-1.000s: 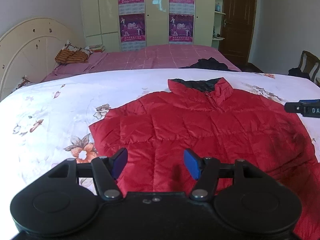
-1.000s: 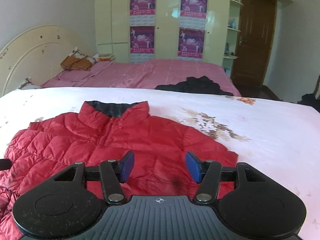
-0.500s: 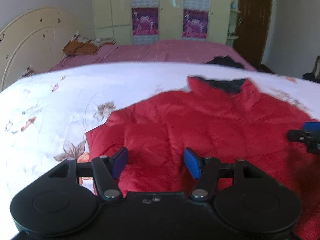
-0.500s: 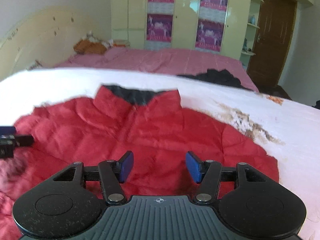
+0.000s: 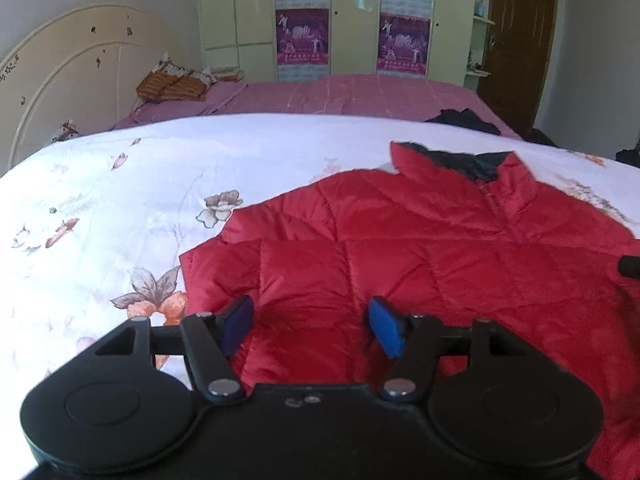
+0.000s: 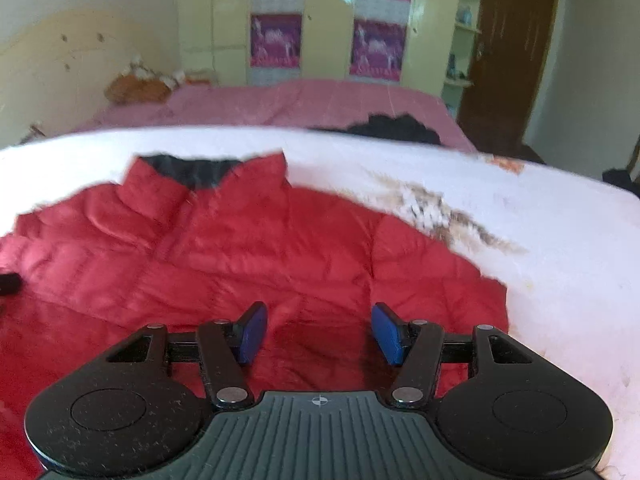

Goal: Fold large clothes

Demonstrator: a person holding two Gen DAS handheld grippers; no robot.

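left wrist view: the left tongs [image 5: 310, 322] hover low over the near left part of a red puffer jacket [image 5: 420, 256], their blue pads apart with only fabric showing beneath them, nothing pinched. the jacket lies spread flat, front up, on a white flowered bedspread [image 5: 120, 200], collar pointing away toward the pink bed [image 5: 352, 94] beyond. in the right wrist view the right tongs [image 6: 318, 330] are likewise parted and empty, poised over the near right part of the jacket, close to its right edge. that picture is blurred, so i cannot tell whether the pads touch the cloth. with one tool at each side of the near part, the pair looks set to take hold of the hem corners together, probably so the bottom half can be carried up toward the collar in one even fold. no fold is made yet; the puffy, slippery shell may slide out of a shallow pinch.
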